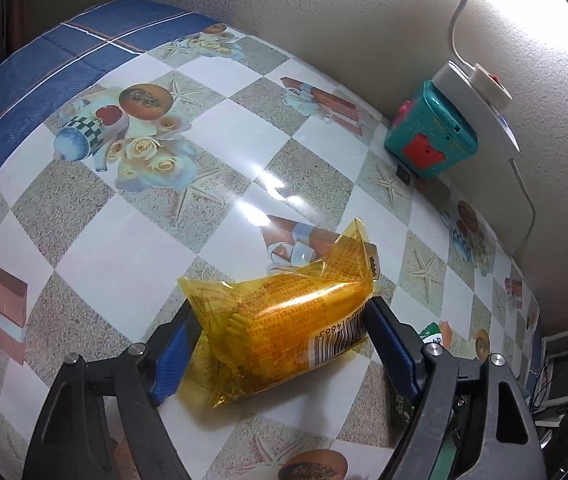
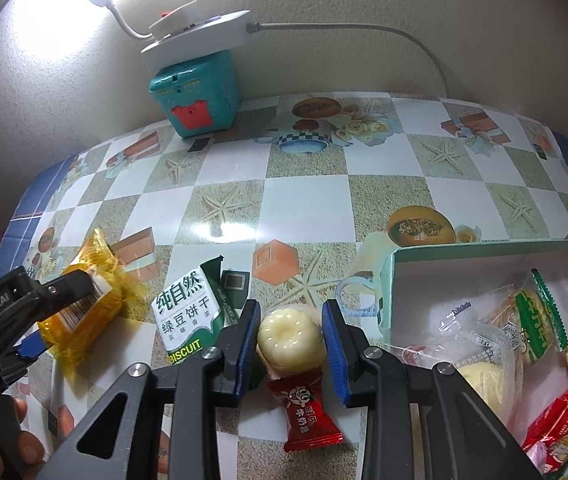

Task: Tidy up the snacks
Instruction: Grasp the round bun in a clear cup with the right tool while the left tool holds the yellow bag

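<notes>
Snacks lie across the checked table (image 2: 384,196). We see the yellow packet (image 1: 284,320) lying on the table between the blue pads of the left tongs (image 1: 279,344), which stand around it, the right pad touching, the left just beside; we cannot tell a firm grip. The right tongs (image 2: 290,344) are clamped on a pale jelly cup (image 2: 290,338), with a red candy (image 2: 304,412) and a green biscuit packet (image 2: 191,316) near. More snacks fill the box (image 2: 484,250) at right.
</notes>
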`<state>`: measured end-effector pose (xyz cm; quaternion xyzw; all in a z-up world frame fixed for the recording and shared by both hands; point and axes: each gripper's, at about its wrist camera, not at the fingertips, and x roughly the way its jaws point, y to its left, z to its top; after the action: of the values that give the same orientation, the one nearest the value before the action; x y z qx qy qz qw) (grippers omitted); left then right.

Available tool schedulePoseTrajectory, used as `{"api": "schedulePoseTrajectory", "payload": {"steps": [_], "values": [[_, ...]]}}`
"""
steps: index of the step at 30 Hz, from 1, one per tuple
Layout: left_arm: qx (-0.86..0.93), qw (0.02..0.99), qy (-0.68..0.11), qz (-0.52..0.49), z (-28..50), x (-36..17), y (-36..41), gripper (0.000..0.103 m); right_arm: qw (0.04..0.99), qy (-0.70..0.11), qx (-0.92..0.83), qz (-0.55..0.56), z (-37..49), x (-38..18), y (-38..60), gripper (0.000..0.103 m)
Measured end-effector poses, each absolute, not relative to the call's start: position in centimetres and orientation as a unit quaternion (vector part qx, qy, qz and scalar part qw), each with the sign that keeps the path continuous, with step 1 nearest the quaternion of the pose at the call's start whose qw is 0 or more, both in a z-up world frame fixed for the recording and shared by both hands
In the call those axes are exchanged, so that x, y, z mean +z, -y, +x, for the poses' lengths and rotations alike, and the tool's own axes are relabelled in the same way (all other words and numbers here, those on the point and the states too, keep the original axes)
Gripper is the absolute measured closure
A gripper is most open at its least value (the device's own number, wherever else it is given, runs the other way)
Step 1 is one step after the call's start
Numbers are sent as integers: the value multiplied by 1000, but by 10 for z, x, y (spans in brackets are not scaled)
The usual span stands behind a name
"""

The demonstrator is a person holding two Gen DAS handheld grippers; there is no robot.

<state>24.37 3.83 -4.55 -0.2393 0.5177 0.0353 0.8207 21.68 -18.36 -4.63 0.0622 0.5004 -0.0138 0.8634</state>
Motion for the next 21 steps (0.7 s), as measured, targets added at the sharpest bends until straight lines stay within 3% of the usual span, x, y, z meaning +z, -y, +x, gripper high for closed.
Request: {"api": "schedulePoseTrajectory", "payload": {"steps": [21], "values": [[29,822,-516,-237,239,-44,-35,30,869,-491,-14,57,214,-42,187,70]]}}
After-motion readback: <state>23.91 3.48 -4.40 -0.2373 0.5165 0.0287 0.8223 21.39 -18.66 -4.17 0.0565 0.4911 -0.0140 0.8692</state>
